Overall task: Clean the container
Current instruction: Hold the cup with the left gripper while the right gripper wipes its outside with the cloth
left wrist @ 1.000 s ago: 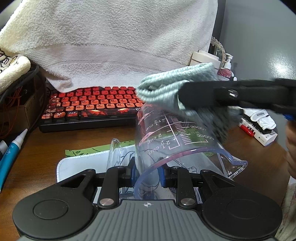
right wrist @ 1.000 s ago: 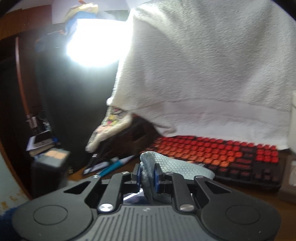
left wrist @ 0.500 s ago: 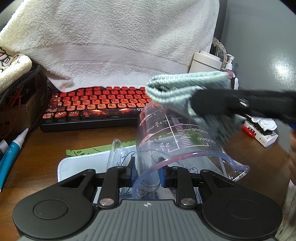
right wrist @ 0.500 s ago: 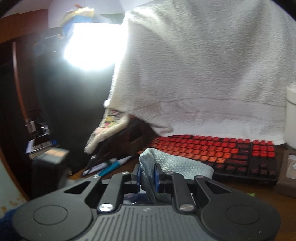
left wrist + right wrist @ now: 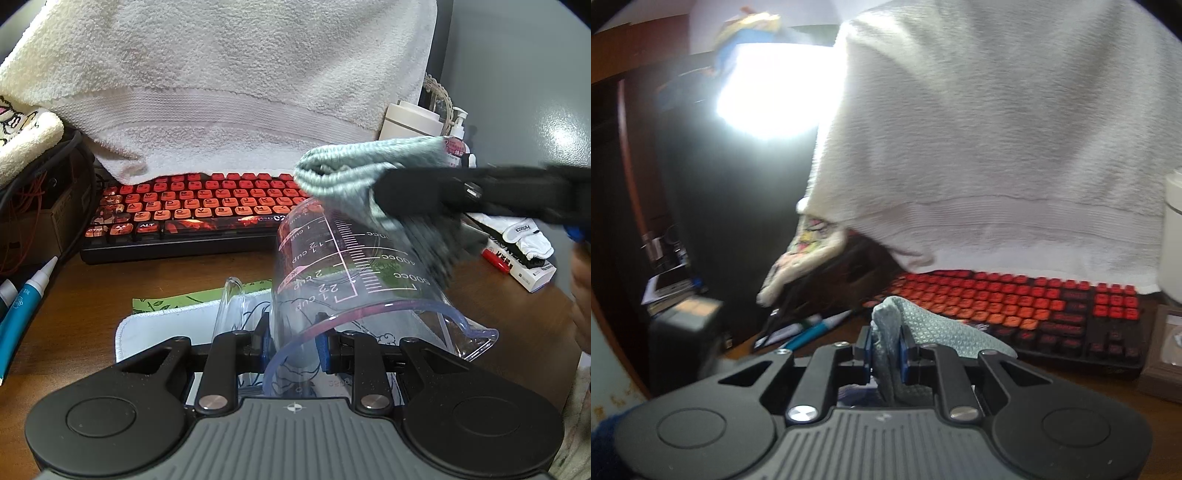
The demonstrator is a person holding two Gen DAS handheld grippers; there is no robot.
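Large white terry towel (image 5: 229, 92): draped behind, over the rear of a black keyboard with red keys (image 5: 192, 214). Brown wooden surface (image 5: 85, 295): carries both.

Clear plastic measuring jug with printed scale (image 5: 354, 273): held above the surface, upside down and tilted, base away from the left tool (image 5: 293, 349), rim nearest it; nothing is seen inside. Left tool: clamped on the jug's wall at the rim.

Grey-green woven cloth (image 5: 369, 173): pressed on the jug's upturned base and far side. Right tool (image 5: 885, 347): clamped on the cloth, entering from the right, across the jug's long axis.
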